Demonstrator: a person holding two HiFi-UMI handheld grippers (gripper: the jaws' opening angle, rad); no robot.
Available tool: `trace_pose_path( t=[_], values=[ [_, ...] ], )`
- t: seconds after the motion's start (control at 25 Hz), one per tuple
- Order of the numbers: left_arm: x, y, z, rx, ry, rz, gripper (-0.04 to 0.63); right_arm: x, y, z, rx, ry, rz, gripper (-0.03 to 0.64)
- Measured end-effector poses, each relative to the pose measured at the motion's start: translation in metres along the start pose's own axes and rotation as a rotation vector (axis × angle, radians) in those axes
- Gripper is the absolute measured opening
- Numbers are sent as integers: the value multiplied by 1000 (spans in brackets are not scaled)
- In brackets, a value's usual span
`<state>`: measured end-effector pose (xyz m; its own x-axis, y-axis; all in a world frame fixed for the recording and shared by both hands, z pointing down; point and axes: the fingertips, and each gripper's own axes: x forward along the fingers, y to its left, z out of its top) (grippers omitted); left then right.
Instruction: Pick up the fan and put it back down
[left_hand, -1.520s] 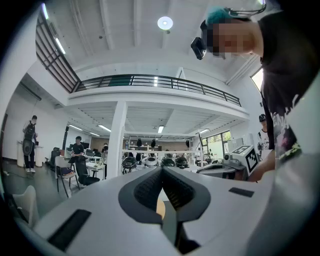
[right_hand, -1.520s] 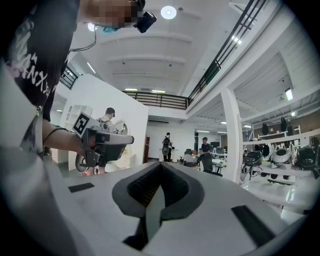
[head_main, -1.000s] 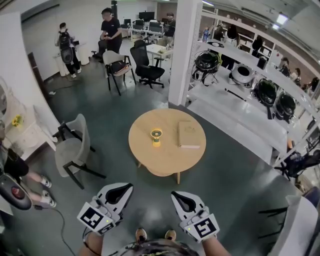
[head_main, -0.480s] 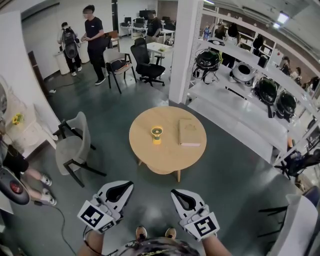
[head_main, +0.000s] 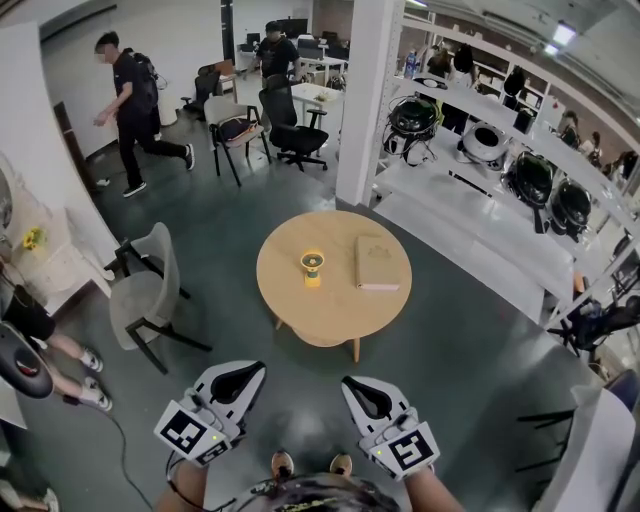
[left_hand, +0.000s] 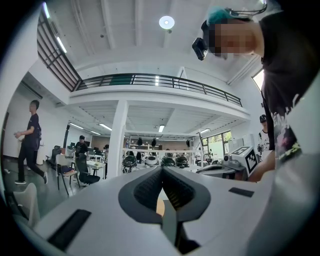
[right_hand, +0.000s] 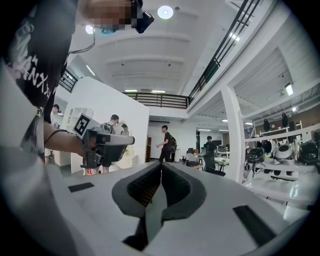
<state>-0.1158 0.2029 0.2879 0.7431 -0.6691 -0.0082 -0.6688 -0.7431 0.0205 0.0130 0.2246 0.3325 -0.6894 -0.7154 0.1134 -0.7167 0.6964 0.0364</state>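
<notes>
A small yellow fan (head_main: 312, 267) stands upright on a round wooden table (head_main: 300, 310), left of the table's middle. My left gripper (head_main: 242, 374) and my right gripper (head_main: 360, 390) hang side by side near the bottom of the head view, well short of the table. Both are shut with nothing between the jaws. In the left gripper view the shut jaws meet at the left gripper (left_hand: 161, 172); a sliver of the wooden table (left_hand: 159, 207) shows behind them. In the right gripper view the right gripper (right_hand: 161, 168) is likewise shut and empty.
A tan book (head_main: 376, 264) lies on the table right of the fan. A grey chair (head_main: 145, 300) stands left of the table, a white pillar (head_main: 366, 100) behind it, white shelving with helmets (head_main: 480, 170) to the right. A person (head_main: 128, 110) walks at far left.
Both grippers have stayed where they were, shut. The person in black at the back has walked toward the left. The fan and the book have not moved.
</notes>
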Motion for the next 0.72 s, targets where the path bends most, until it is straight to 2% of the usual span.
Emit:
trace_pose_path(
  t=[0.24, 0.6, 0.72],
  values=[
    [0, 0, -3, -1, 0, 2, 17, 0, 0, -1, 7, -14, 5, 3],
    [-1, 2, -1, -3, 1, 6, 17, 1, 4, 3, 24, -24, 30, 100],
    [-1, 2, -2, -3, 1, 7, 17, 0, 4, 1, 31, -26, 40, 107]
  ],
)
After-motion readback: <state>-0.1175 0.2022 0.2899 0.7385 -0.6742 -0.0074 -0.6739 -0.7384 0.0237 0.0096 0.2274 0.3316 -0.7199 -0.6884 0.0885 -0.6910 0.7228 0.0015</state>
